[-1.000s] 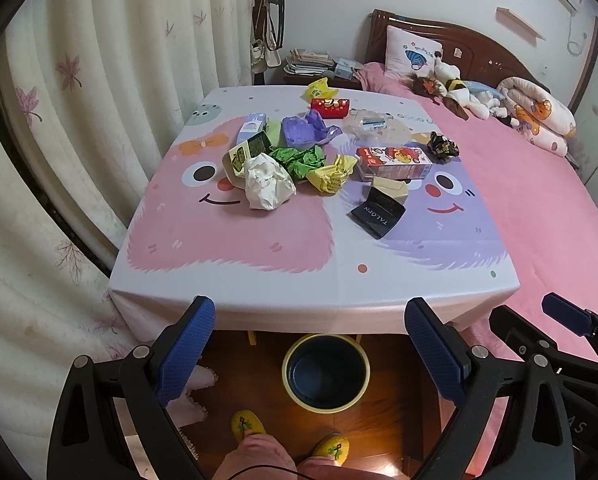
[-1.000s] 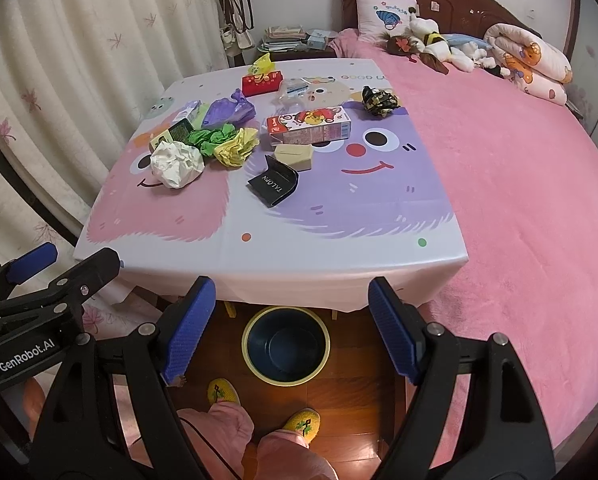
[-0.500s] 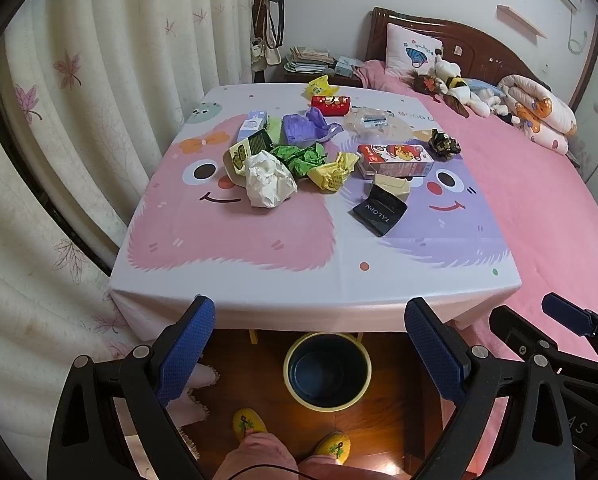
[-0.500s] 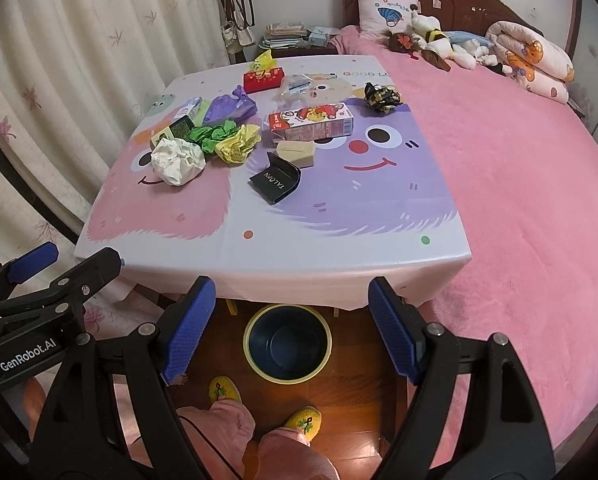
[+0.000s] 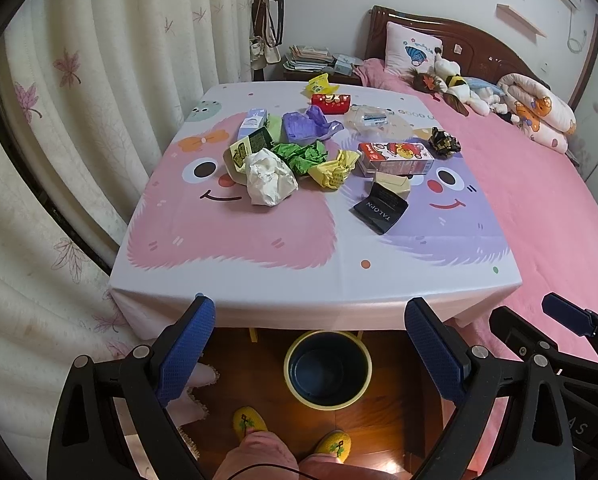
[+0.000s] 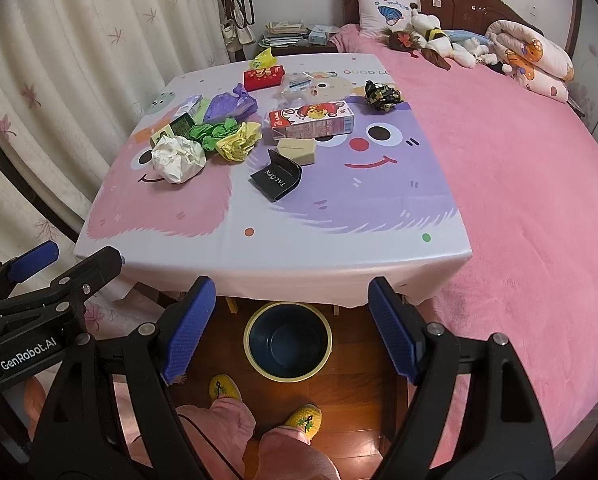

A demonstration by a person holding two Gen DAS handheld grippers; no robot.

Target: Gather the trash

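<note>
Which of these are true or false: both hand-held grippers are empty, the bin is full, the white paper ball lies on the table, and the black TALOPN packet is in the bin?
1. Both the left hand-held gripper and the right hand-held gripper are open and empty. True.
2. The bin is full. False: it looks empty.
3. The white paper ball lies on the table. True.
4. The black TALOPN packet is in the bin. False: it lies on the table.

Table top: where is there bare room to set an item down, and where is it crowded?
Free: the near strip of the table, from its front edge up to the white paper ball and black TALON box; also the right side beyond that box, by the pink bed. Crowded: the middle and far part, around the green paper and red carton.
</note>
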